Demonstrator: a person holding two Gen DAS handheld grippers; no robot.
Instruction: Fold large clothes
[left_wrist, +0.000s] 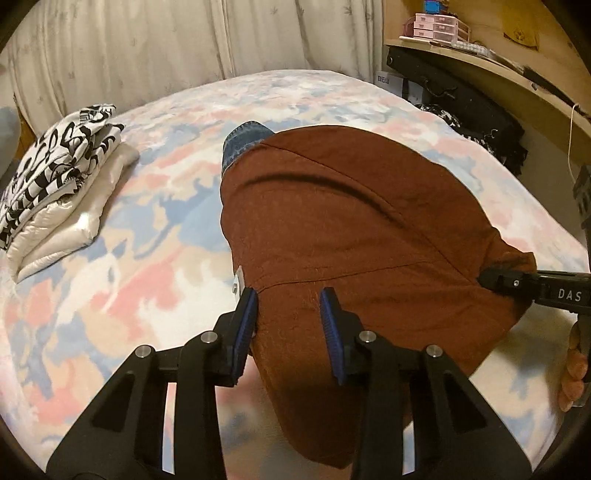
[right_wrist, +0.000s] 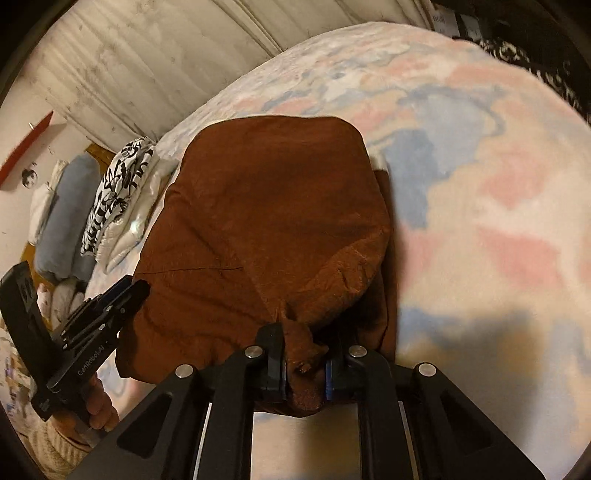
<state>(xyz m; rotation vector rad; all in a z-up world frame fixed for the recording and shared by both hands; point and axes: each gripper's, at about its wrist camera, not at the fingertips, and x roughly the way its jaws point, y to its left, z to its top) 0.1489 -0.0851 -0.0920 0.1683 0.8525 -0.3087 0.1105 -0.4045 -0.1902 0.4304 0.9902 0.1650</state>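
We are working on rust-brown garment (left_wrist: 354, 236), lying centre frame on pastel blanket (left_wrist: 147, 229). Right gripper (right_wrist: 306, 363) is pinching bunched brown corner at lower centre. Left gripper (left_wrist: 288, 325) is hovering with fingers spread over near-left edge, gripping nothing. Risk: thick, fuzzy cloth is slipping from single pinch, fold going skewed. Denim piece (left_wrist: 242, 142) is peeking out at garment's upper left. Folded stack (left_wrist: 62, 177) is sitting far left.
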